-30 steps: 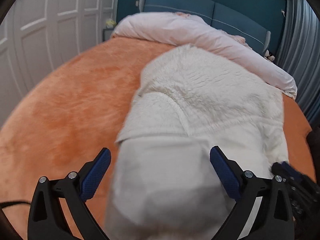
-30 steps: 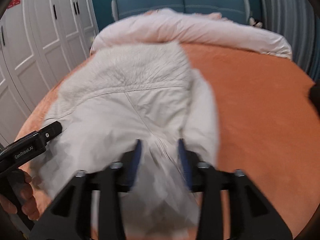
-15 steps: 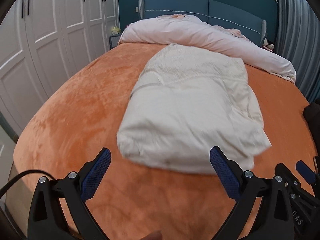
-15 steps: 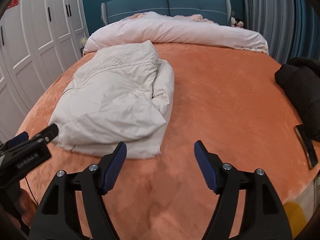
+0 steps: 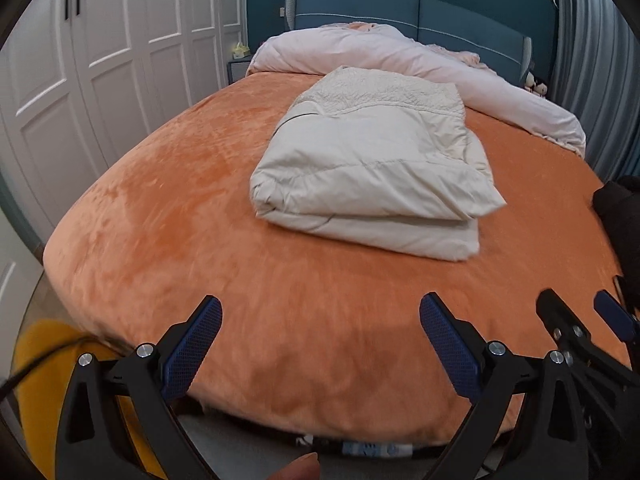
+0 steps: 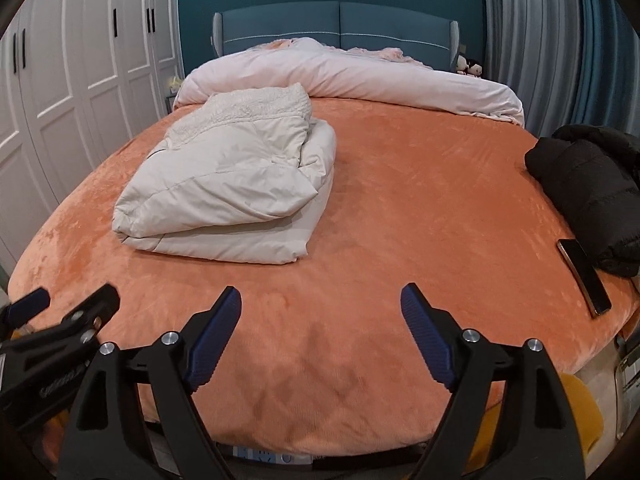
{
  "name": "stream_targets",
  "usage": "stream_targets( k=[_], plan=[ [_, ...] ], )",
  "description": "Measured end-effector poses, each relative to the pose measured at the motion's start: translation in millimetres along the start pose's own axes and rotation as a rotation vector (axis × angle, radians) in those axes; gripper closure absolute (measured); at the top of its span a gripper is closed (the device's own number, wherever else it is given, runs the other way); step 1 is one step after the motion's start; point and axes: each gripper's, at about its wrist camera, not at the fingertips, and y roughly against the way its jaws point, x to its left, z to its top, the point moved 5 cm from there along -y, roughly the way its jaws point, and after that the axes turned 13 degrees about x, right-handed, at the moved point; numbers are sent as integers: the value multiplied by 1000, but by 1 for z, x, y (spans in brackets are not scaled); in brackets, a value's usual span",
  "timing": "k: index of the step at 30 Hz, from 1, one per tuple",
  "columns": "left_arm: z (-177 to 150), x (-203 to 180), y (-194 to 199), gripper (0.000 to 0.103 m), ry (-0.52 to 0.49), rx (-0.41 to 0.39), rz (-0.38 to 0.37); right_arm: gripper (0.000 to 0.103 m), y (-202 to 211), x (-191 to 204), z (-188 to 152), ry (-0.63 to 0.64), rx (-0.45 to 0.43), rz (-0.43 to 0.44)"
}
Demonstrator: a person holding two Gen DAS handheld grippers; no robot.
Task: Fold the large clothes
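Note:
A cream padded coat lies folded in a thick bundle on the orange bed cover; it also shows in the right wrist view, left of centre. My left gripper is open and empty, held over the foot edge of the bed, well short of the coat. My right gripper is open and empty, also at the foot edge. The right gripper's side shows at the right in the left wrist view, and the left gripper's side at the left in the right wrist view.
A black jacket and a phone lie at the bed's right edge. A rolled pink duvet lies along the blue headboard. White wardrobes stand left. Yellow items sit on the floor below.
Both grippers have let go of the coat, opened, and pulled back to the foot of the bed. The coat now lies folded and still.

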Motion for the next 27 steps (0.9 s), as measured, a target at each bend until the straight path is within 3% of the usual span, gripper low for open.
stream_targets(
  k=[4,10,27],
  plan=[
    [-10,-2,-24,5,-37,50,45,21,-14,-2,-8,-17,53,1],
    [-14,10,-49,5,23,85,45,21,-25,3,-21,7,83,-32],
    [-12,6,-87,6,-37,82,72,18,-60,24,-35,33,131,-21]
  ],
)
